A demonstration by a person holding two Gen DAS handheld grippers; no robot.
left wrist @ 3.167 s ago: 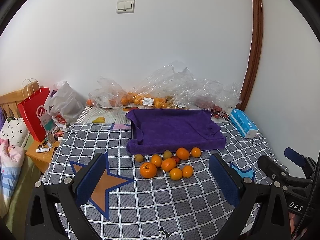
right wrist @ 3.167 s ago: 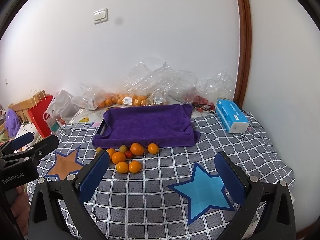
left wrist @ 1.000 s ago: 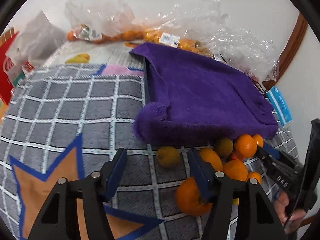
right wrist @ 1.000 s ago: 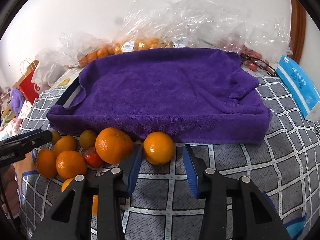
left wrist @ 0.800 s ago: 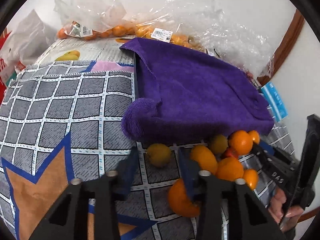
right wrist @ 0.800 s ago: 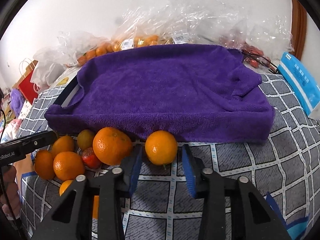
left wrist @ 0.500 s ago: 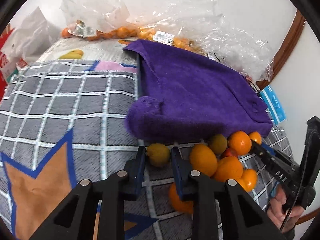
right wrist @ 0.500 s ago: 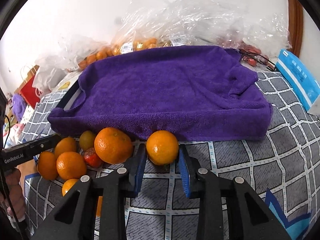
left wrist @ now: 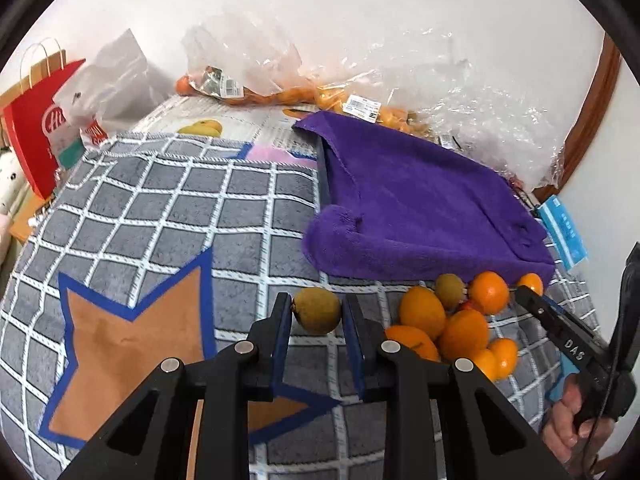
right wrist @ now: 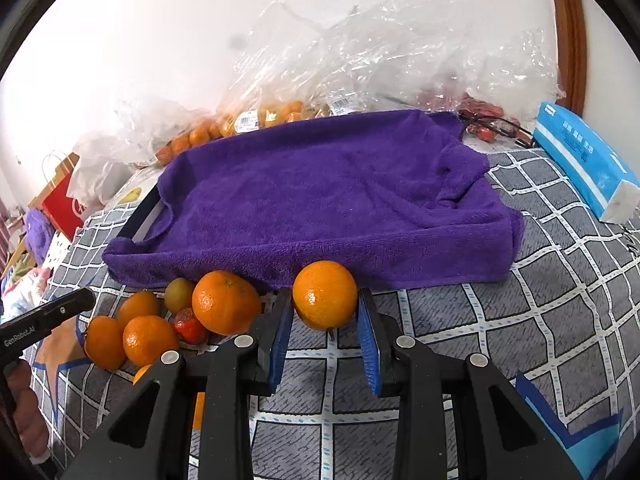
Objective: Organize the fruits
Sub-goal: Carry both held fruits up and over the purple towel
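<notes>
Gripping a greenish-yellow fruit (left wrist: 317,310), the left gripper (left wrist: 316,320) is clamping it just before the purple towel's (left wrist: 420,208) near-left corner; the right gripper (right wrist: 325,320) is pinching an orange (right wrist: 325,294) at the towel's near edge.

**Fruit Gathered at the Towel's Near Edge**

On the checked blanket (left wrist: 168,216), the folded towel (right wrist: 332,196) lies ahead of me, with the plastic bags (right wrist: 360,60) behind it against the wall. My left gripper (left wrist: 316,320) has a small fruit (left wrist: 317,310) between its pads, just left of the fruit pile (left wrist: 452,328). My right gripper (right wrist: 325,320) clasps an orange (right wrist: 325,294) that touches the towel's near edge, right of that pile. A tissue box (right wrist: 584,160) sits right of the towel, and a paper bag (left wrist: 38,128) stands far left.
</notes>
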